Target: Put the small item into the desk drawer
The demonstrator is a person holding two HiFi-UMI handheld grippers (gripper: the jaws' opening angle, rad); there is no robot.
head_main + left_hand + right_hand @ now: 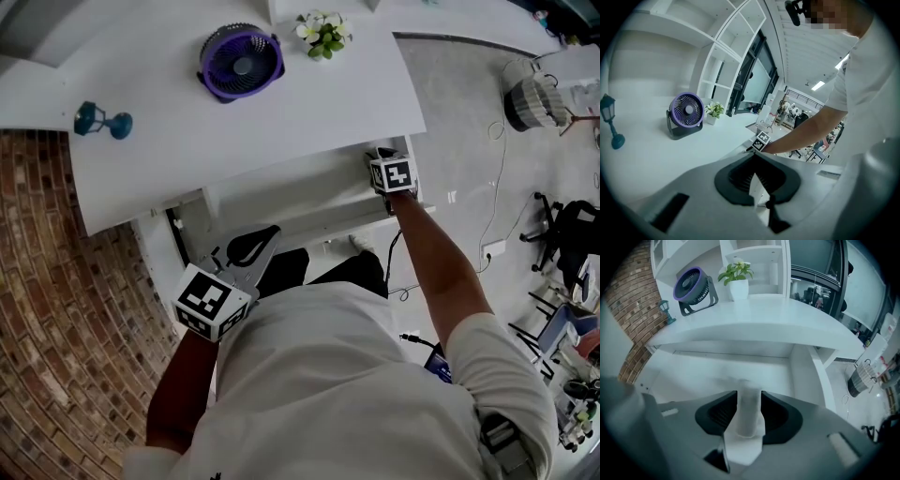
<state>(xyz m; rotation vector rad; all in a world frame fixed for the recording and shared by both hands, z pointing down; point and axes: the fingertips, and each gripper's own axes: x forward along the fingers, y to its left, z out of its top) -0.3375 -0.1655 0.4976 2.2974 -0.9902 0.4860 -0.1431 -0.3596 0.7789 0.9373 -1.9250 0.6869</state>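
The right gripper (749, 397) stands wide, its ribbed black pads loosely flanking the small item (749, 416), a blurred white cylinder, above the smooth white drawer (693, 373). The left gripper (755, 155) is closed and empty.

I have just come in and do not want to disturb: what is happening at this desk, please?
A person stands at a white desk, a gripper in each hand. The drawer under the top is pulled open. The right gripper hangs over the drawer's right end with a small white tube between its parted jaws; the tube is blurred, so probably loose, not clamped. The left gripper is shut and empty, low by the drawer's left side.
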